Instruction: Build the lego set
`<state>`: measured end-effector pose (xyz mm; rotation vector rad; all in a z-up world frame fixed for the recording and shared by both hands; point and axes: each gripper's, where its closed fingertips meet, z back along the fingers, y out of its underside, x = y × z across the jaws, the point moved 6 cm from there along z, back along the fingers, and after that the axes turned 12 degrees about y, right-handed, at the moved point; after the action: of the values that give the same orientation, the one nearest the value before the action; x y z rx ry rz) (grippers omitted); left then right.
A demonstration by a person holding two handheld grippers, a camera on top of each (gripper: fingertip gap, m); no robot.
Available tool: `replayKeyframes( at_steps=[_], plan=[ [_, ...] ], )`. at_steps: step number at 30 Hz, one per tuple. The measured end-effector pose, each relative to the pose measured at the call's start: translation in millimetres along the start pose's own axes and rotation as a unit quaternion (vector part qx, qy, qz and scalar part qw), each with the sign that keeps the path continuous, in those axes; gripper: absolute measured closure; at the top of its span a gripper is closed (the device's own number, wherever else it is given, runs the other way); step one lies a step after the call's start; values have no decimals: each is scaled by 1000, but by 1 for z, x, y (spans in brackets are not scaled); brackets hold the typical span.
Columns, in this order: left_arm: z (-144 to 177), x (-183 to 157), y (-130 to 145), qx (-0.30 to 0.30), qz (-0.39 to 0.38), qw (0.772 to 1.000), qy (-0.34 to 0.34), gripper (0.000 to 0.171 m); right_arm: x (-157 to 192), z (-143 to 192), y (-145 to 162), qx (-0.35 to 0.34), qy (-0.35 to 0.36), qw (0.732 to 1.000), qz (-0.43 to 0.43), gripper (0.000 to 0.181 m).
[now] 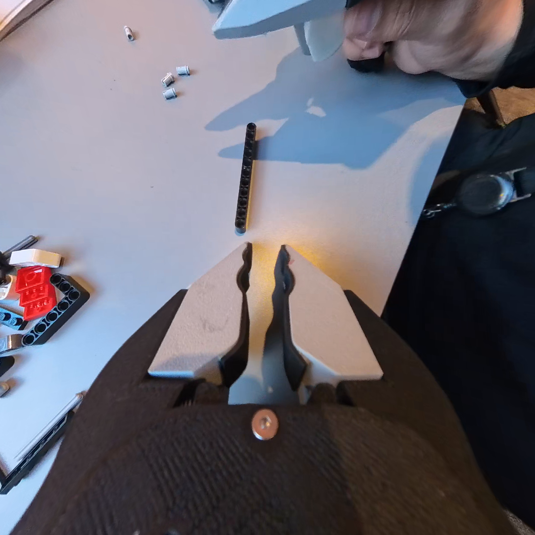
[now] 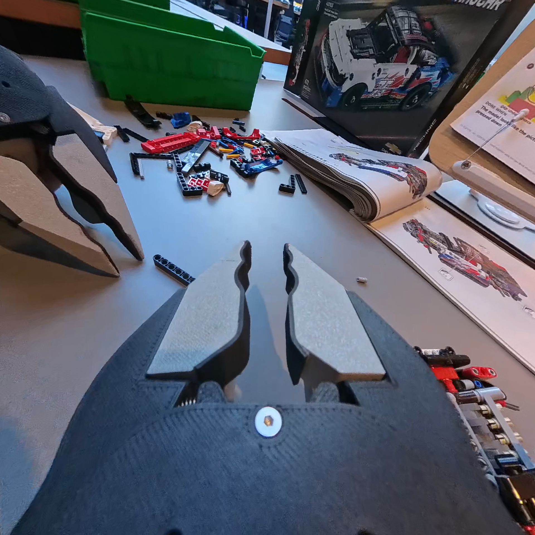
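A long black Technic beam [image 1: 246, 178] lies flat on the grey table just ahead of my left gripper [image 1: 266, 246], which is open and empty. The same beam [image 2: 173, 269] shows in the right wrist view, partly hidden behind my right gripper's left finger. My right gripper [image 2: 267, 244] is open and empty, low over the table. The left gripper [image 2: 127, 263] stands at the left of that view, tips near the beam's end. The right gripper [image 1: 278, 26] shows at the top of the left view, held by a hand [image 1: 434, 37].
A pile of loose red, black and blue parts [image 2: 211, 156] lies mid-table before a green bin [image 2: 173, 66]. An open instruction booklet [image 2: 405, 208] and the set's box [image 2: 390, 66] sit right. A partly built model [image 2: 477, 405] is at lower right. Small grey pins [image 1: 173, 82] lie far left; the table edge [image 1: 419, 208] runs right. The left gripper's tips are roughly 12 cm from the right gripper's. Between my right fingertips and the partly built model [image 2: 477, 405] there is roughly 15 cm.
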<state>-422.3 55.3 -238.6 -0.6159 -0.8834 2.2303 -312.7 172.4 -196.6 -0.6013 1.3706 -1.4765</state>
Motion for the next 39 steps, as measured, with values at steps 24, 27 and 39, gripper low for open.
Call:
replayKeyframes(
  at_steps=[24,27,39],
  plan=[
    [5,-2,5,-1,6,1000,-24,154,-15,23,1,-24,23,997,-63,164],
    [5,-1,5,0,3,1000,-22,155,-17,21,2,-22,23,997,-71,165],
    [3,5,2,3,-9,1000,-1,165,-26,16,0,-38,10,993,-109,171]
  ],
)
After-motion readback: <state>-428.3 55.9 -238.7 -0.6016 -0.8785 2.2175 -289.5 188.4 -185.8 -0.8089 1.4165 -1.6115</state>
